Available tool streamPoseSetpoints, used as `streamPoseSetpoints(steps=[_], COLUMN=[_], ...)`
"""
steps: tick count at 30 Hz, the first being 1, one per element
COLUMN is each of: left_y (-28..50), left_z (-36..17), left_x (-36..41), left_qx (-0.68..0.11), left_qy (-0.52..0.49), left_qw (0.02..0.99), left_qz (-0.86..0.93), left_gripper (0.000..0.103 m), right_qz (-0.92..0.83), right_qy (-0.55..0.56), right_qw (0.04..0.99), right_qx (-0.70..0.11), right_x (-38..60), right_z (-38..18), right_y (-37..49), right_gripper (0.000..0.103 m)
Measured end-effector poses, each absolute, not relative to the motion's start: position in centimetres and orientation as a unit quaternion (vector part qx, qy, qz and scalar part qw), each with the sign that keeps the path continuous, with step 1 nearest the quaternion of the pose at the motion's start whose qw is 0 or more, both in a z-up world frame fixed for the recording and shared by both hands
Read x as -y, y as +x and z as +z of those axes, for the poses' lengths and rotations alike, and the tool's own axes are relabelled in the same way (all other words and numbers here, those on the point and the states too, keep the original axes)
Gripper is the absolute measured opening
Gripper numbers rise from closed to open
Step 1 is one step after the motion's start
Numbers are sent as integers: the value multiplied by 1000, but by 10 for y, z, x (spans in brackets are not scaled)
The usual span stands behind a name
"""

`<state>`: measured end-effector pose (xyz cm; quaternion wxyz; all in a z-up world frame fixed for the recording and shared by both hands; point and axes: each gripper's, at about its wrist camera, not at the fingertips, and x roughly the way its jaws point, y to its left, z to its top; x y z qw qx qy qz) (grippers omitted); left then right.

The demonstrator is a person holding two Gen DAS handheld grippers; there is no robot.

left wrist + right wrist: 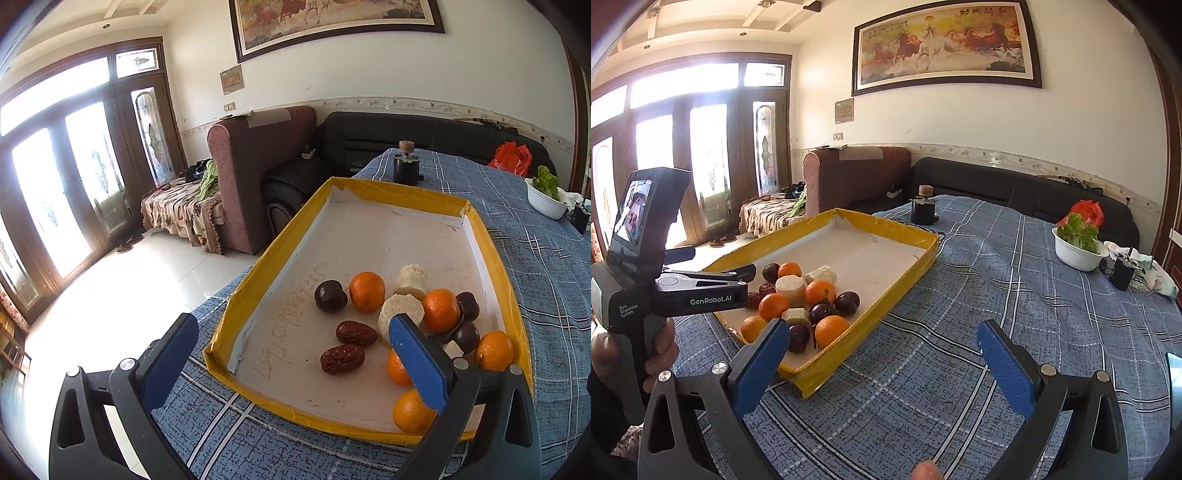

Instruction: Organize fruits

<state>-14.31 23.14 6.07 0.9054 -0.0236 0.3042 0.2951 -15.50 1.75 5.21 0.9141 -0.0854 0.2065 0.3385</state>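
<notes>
A yellow-rimmed tray (258,273) with a white floor lies on the blue checked tablecloth; it also shows in the right wrist view (916,236). Its near end holds several oranges (366,291), dark plums (330,295), two red dates (342,359) and pale sugarcane chunks (400,312). My left gripper (291,347) is open and empty, above the tray's near left corner. My right gripper (882,350) is open and empty, over the cloth just right of the tray. The left gripper body (701,291) shows in the right wrist view.
A white bowl of greens (1075,251) stands on the table's right side, with a small dark item (1121,273) beside it. A black jar with a cork lid (923,210) stands behind the tray. The table's left edge drops to the floor; sofas lie beyond.
</notes>
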Motion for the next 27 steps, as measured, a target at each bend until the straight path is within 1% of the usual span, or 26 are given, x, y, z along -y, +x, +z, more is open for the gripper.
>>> streamPoseSetpoints(steps=[27], left_y=[-146], left_z=[60], left_x=[-234], left_qx=[-302], left_qy=[-23], left_qw=[906], left_qz=[297], left_gripper=[103], right_qz=[338], right_qy=[-86], right_qw=[914], right_qx=[-209], right_x=[-16], right_z=[52], right_y=[-153], right_gripper=[103])
